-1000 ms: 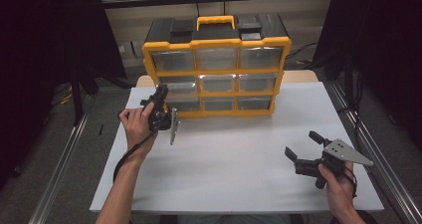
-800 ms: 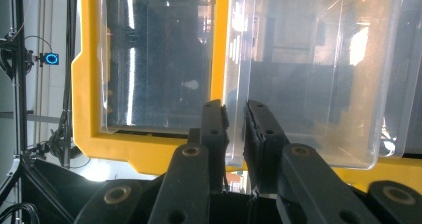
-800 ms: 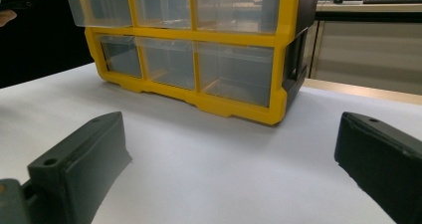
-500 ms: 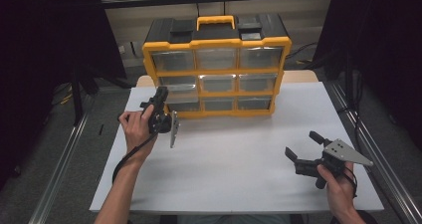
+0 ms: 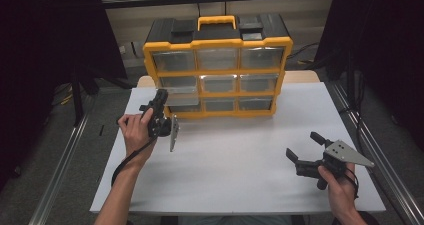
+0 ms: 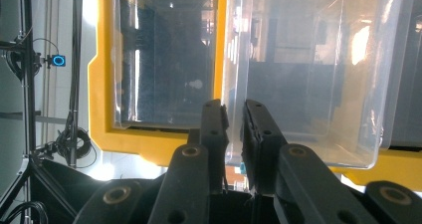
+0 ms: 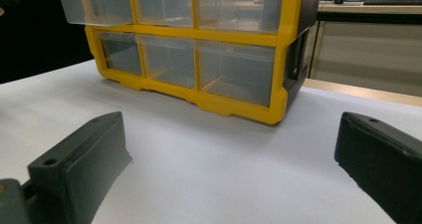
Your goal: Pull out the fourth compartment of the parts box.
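- The left gripper [image 6: 234, 115] pinches the front lip of a clear plastic drawer [image 6: 318, 74], pulled partly out at centre-left of the high view.
- The right gripper [image 5: 305, 147], lower right, hovers with jaws spread wide.
- The yellow-and-black drawer cabinet [image 5: 218, 65] stands at upper centre on the white table [image 5: 235, 170].

Right tongs [image 7: 234, 169] tips cut off by frame edges.

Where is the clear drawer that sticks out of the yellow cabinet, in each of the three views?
High view: clear drawer, middle row, left column.
Left gripper view: right of centre, its edge between the fingers.
Right gripper view: top left corner, jutting forward.
Shared landmark: the yellow frame.
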Demonstrator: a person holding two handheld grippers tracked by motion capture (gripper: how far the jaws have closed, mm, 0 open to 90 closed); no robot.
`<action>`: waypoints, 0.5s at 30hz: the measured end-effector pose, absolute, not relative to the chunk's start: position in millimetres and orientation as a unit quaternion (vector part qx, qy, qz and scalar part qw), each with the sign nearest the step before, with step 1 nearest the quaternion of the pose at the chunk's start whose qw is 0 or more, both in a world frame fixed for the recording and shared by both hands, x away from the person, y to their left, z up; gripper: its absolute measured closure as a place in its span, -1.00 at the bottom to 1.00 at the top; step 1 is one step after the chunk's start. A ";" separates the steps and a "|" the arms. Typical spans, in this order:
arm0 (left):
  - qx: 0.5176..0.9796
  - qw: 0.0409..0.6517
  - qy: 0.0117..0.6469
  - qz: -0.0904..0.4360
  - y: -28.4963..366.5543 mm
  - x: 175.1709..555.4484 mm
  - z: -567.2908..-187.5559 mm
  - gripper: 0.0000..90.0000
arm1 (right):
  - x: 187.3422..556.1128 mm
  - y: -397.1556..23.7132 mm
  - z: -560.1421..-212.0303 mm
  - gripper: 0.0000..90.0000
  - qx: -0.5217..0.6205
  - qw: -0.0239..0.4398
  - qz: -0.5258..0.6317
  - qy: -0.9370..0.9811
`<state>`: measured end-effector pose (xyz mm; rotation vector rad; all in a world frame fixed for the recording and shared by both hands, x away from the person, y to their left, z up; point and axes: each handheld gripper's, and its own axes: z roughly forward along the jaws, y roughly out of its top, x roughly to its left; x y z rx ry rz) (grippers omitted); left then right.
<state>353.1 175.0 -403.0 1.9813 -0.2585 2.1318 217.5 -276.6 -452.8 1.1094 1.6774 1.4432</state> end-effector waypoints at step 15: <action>0.673 0.106 -0.095 0.726 175.5 348.7 -402.7 0.82 | 217.1 -276.3 -452.6 -1.00 0.420 0.325 0.551 0.644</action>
